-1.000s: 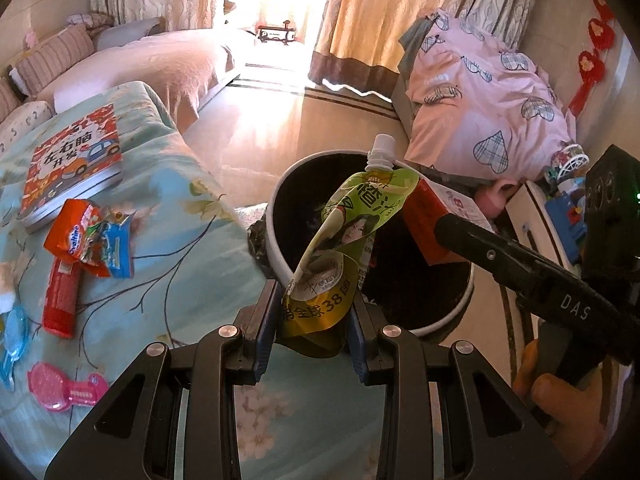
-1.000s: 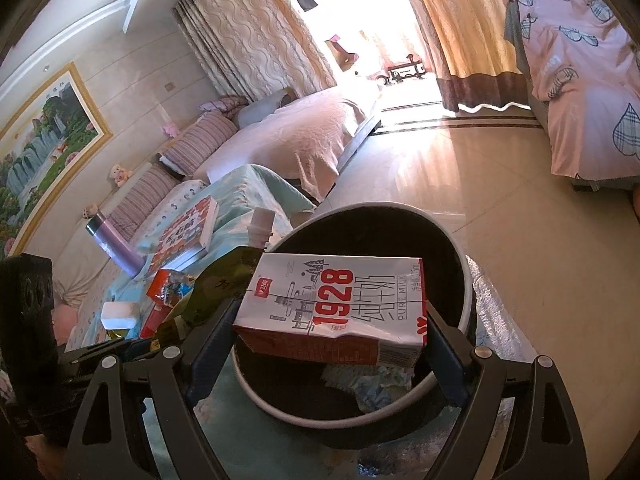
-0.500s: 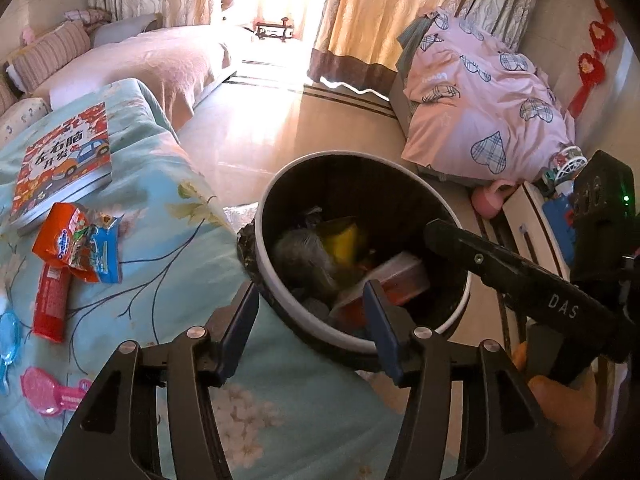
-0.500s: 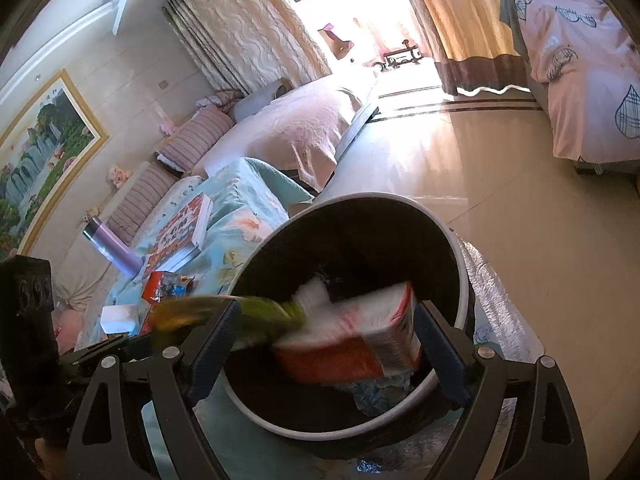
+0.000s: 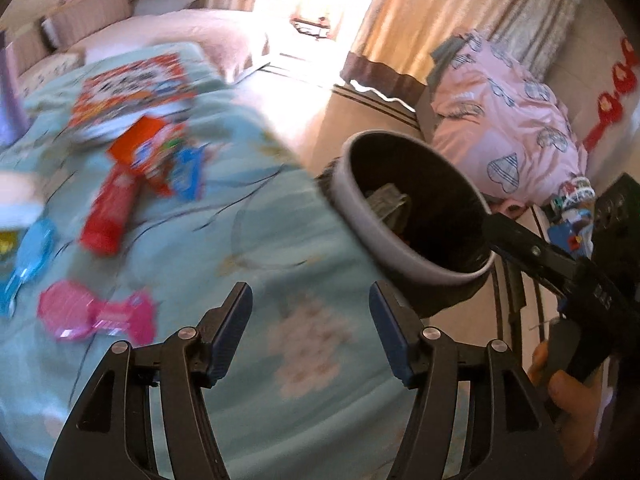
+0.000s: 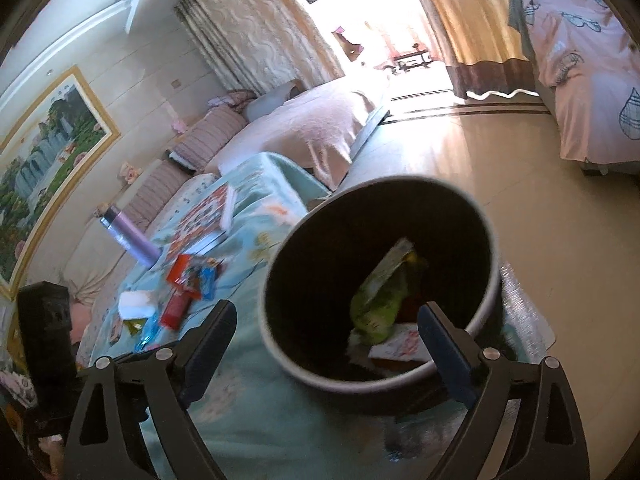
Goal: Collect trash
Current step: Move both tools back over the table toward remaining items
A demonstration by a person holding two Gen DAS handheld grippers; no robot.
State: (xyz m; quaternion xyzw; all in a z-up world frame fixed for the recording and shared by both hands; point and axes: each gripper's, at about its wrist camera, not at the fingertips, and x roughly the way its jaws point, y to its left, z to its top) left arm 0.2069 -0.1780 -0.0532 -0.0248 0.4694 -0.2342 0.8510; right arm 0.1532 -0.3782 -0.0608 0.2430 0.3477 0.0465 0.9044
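Between drops. Left gripper [image 5: 310,328] empty, jaws opening, nothing between them, hovering over the counter [image 5: 256,264] with its pale blue flowered cloth, just beside the bin [image 5: 362,216]. Right gripper [image 6: 324,344] spread wide too, nothing pinched, poised over the near rim of the bin [image 6: 276,344].

Inside the bin: green pouch [image 6: 380,300] leaning against the far wall, carton [image 6: 400,348] flat at the bottom beside it. Both clear of the pads, so that pair looks dealt with.

Trash left on the counter, well apart from the bin: red wrapper [image 5: 110,216], an orange and blue packet pile [image 5: 164,156] touching it at the top, pink wrapper [image 5: 96,316] nearest the left gripper, blue wrapper [image 5: 28,256] at the edge. Left view smeared by blur, so exact outlines hard to tell. Book [image 5: 132,92] and purple flask [image 6: 128,240] further back, probably not trash.

Next, by judgement: swing the left gripper toward the pink wrapper, drop the pads flat to the cloth, straddle the wrapper across its narrow middle, close. Thin film on soft cloth likely to slide or bring a fold of fabric along, so a low approach and a firm pinch needed. Right gripper free for the red wrapper afterwards.
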